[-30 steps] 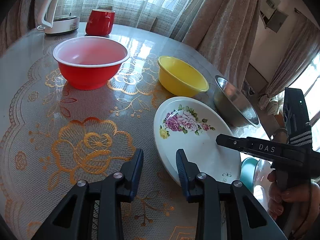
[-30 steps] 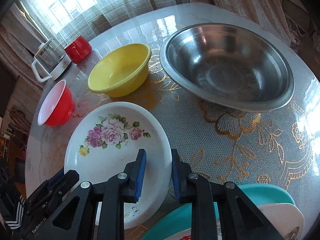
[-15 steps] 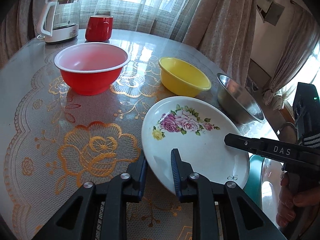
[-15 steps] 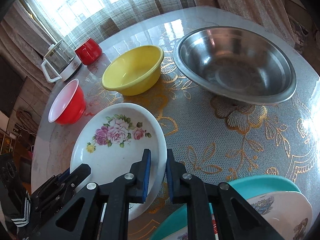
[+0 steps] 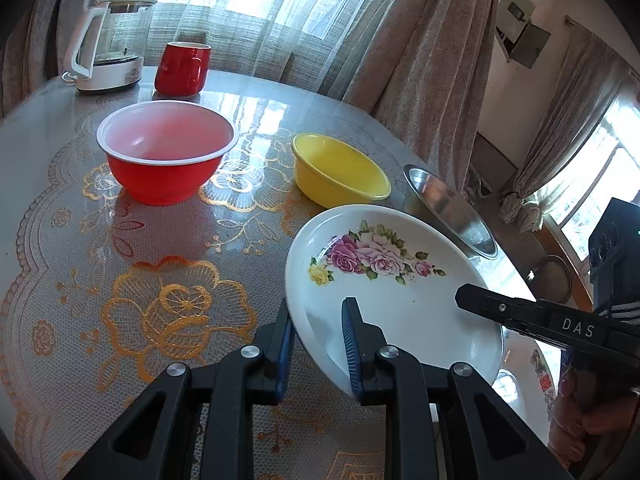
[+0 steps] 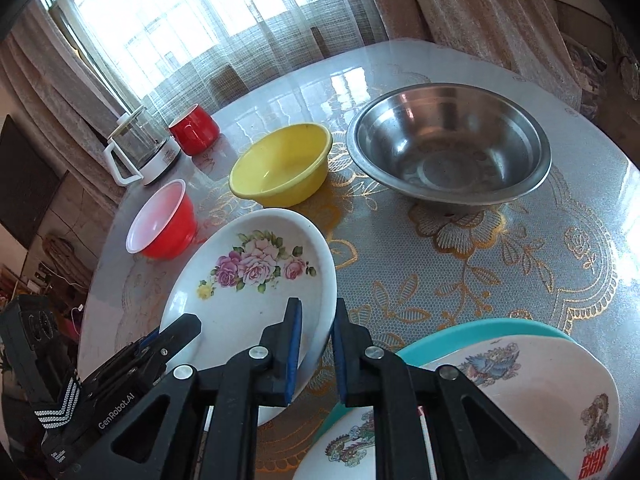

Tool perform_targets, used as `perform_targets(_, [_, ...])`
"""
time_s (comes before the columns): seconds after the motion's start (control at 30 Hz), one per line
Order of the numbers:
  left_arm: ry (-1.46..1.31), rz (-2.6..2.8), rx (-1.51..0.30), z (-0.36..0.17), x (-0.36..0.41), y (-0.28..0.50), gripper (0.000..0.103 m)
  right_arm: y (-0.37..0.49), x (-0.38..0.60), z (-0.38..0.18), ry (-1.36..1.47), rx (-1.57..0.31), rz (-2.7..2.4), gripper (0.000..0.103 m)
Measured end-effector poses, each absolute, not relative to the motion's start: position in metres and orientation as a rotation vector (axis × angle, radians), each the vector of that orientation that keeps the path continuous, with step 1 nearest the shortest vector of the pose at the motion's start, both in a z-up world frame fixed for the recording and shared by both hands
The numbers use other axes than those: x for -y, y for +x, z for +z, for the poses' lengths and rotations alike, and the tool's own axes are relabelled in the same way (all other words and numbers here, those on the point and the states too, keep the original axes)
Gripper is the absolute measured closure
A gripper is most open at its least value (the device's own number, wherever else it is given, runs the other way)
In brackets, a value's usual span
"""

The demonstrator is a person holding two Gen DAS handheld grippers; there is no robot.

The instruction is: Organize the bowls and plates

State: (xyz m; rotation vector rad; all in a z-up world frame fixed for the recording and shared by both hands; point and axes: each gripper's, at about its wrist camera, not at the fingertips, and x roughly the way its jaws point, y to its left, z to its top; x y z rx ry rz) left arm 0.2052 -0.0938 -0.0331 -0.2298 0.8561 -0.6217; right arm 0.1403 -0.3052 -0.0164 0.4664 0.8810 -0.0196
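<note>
While both claws grip it, floral plate rim pinched in left claw, right claw

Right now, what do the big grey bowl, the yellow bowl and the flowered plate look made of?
Grey bowl: metal, likely stainless steel, with a brushed shine and reflections. Yellow bowl: probably plastic, matte and evenly coloured. Flowered plate: glossy white, ceramic or melamine; cannot tell.

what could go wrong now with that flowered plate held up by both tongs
1. Both tongs, left and right, pinch only the thin rim of the flowered plate. It is glossy and tilted, so it might slip out.
2. The two hands must move together; if one pulls away, the plate may twist free.
3. The yellow bowl, the steel bowl and the stacked plates sit close by, so a swing or drop could hit them.
</note>
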Motion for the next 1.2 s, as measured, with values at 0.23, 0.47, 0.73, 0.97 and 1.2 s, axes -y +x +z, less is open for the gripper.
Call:
perform_targets(0.23, [-0.251,-0.687,-0.822,-0.024,0.099,0.196,0.080,0.118,0.312,-0.008,0.493,-0.833,-0.034,0.088])
perform_targets(0.47, [-0.238,-0.771,-0.794,-0.017,0.116,0.180,0.080,0.083,0.326,0.001,0.531,-0.787,-0.070,0.088])
perform_targets(0.73, [-0.196,-0.862,-0.769,-0.010,0.142,0.155,0.080,0.036,0.343,0.003,0.578,-0.739,-0.123,0.088])
perform_targets(0.97, [-0.166,-0.930,-0.773,-0.010,0.162,0.137,0.080,-0.004,0.357,-0.009,0.657,-0.717,-0.160,0.088])
perform_targets(1.2, [-0.149,-0.980,-0.751,-0.007,0.171,0.120,0.080,-0.032,0.363,-0.033,0.750,-0.722,-0.183,0.089])
